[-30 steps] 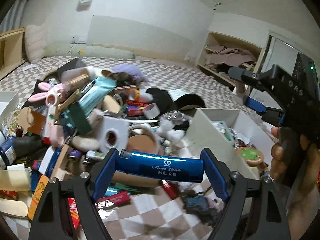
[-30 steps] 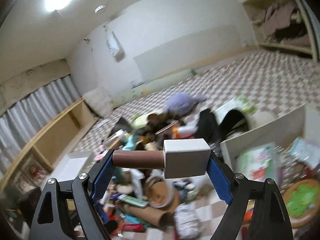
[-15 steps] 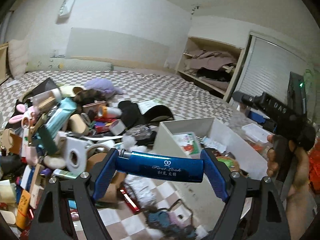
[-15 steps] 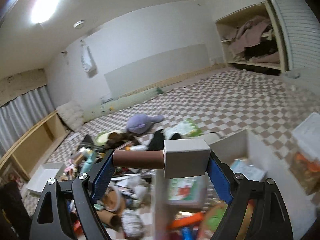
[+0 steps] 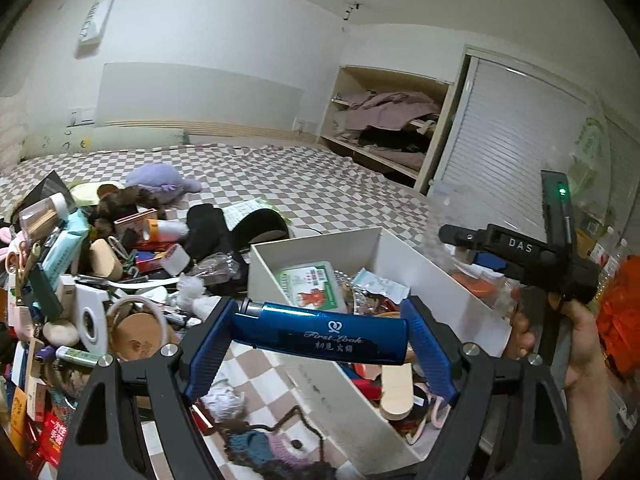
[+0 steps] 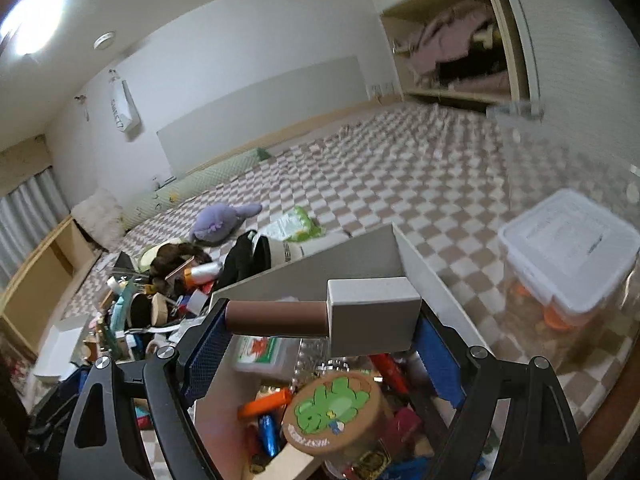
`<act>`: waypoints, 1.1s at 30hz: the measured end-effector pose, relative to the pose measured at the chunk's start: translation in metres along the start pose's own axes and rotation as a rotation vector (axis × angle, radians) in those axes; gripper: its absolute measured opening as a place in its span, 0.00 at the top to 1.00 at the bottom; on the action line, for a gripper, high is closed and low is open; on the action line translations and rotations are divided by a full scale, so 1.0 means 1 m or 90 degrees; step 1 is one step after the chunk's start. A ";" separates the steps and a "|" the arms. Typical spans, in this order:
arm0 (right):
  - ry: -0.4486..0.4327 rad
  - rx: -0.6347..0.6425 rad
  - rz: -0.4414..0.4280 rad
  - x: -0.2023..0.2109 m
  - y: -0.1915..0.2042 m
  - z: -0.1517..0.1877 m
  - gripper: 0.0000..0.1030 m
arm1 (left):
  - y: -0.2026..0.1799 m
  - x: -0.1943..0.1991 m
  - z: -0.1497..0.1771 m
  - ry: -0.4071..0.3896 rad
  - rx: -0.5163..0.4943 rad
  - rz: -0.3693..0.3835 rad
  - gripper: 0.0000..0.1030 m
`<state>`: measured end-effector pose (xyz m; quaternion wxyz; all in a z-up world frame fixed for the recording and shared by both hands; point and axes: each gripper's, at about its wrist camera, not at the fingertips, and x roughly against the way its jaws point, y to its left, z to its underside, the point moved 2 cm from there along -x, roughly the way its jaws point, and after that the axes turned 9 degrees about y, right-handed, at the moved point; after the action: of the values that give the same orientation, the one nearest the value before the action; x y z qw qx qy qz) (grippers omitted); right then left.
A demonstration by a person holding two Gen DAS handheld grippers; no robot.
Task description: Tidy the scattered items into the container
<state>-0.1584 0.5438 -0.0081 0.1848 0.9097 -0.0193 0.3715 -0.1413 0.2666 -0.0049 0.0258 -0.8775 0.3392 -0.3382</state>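
My left gripper (image 5: pixel 318 334) is shut on a shiny blue tube (image 5: pixel 320 334) with white lettering, held crosswise between the pads. It hangs over the near left wall of the white container (image 5: pixel 316 246), which holds several items. My right gripper (image 6: pixel 322 318) is shut on a brown stick with a white block cap (image 6: pixel 370 316), held crosswise above the same white container (image 6: pixel 384 244). In the left wrist view the right gripper (image 5: pixel 516 248) shows at the right, in a person's hand (image 5: pixel 580 344).
A heap of scattered items (image 5: pixel 92 280) lies left of the container on the checkered cloth. A purple plush (image 6: pixel 222 224) and a black cap (image 5: pixel 260 226) lie behind it. A clear lidded tub (image 6: pixel 568 248) stands to the right. Open shelves (image 5: pixel 384 128) hold clothes.
Both grippers have swung right from over the heap to over the container, each with its item still held. The container now fills the lower middle of both views.
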 end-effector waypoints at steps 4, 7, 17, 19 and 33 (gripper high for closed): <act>0.042 0.002 -0.004 -0.012 -0.006 0.000 0.16 | -0.013 -0.008 0.000 0.010 -0.010 0.011 0.19; 0.074 0.009 0.003 -0.021 -0.013 0.004 0.16 | -0.025 -0.016 0.000 0.018 -0.023 0.017 0.19; 0.149 0.012 0.028 -0.039 -0.035 0.021 0.16 | -0.062 -0.044 0.004 0.061 -0.071 0.046 0.19; 0.160 0.008 0.029 -0.042 -0.039 0.024 0.16 | -0.069 -0.048 0.005 0.071 -0.084 0.049 0.19; 0.201 0.015 0.034 -0.055 -0.038 0.027 0.16 | -0.086 -0.078 0.012 0.141 -0.101 0.073 0.19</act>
<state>-0.1736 0.5644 -0.0756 0.1647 0.8412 -0.0100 0.5149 -0.1267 0.3781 -0.0358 -0.0621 -0.8132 0.4149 -0.4033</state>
